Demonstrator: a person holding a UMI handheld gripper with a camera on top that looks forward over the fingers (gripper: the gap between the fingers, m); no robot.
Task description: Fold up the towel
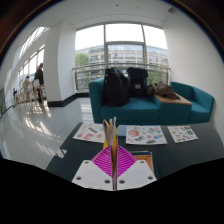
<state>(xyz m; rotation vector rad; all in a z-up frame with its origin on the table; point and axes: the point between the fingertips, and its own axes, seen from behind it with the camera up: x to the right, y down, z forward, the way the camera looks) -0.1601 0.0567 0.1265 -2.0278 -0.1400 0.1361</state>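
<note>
My gripper (pixel 111 160) is shut, its magenta pads (pixel 100 160) pressed together. A thin, edge-on strip of tan and orange cloth (pixel 110 130) rises from between them; it looks like the edge of a patterned towel. Several white towels with coloured prints lie flat on the dark table (pixel 60 150) beyond the fingers: one on the left (pixel 90 132), one in the middle (pixel 145 133) and one on the right (pixel 183 132). The rest of the held cloth is hidden below the fingers.
A teal sofa (pixel 195 100) stands behind the table with black bags (pixel 125 85) and a wooden tray (pixel 172 96) on it. A person (pixel 39 80) stands far left by the windows. Shiny floor (pixel 45 120) lies to the left.
</note>
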